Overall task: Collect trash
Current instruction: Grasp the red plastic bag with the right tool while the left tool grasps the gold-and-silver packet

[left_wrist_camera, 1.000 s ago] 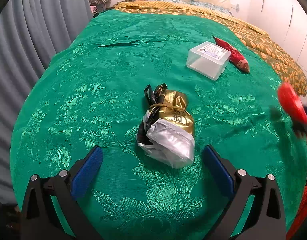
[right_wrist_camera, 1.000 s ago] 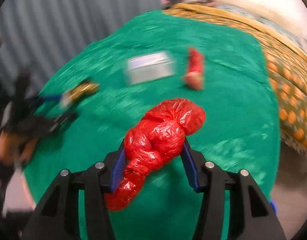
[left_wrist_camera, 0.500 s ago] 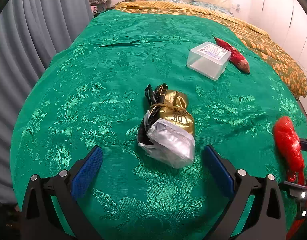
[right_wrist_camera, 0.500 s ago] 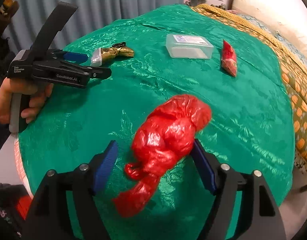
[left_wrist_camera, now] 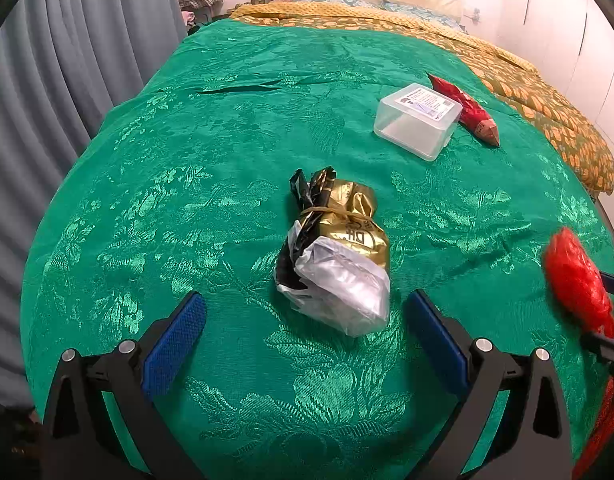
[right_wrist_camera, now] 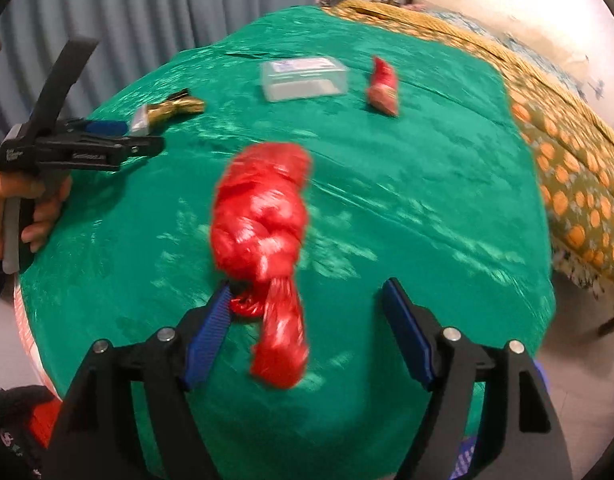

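Note:
A gold, black and silver wrapper bundle [left_wrist_camera: 339,256] lies on the green bedspread [left_wrist_camera: 211,168], just ahead of my open, empty left gripper [left_wrist_camera: 303,332]. My right gripper [right_wrist_camera: 307,320] is open. A knotted red plastic bag [right_wrist_camera: 263,220] sits between its fingers, blurred, touching the left pad; it also shows at the right edge of the left wrist view [left_wrist_camera: 575,280]. A clear plastic box [left_wrist_camera: 417,120] and a red snack packet [left_wrist_camera: 467,110] lie farther back.
Grey curtains [left_wrist_camera: 67,60] hang along the left side. An orange patterned blanket [left_wrist_camera: 527,92] covers the far right of the bed. The left gripper and hand [right_wrist_camera: 67,148] show in the right wrist view. The bed's edge is close below both grippers.
My right gripper has opened and let go of the red bag, which has dropped lower between the fingers. The left gripper has not moved.

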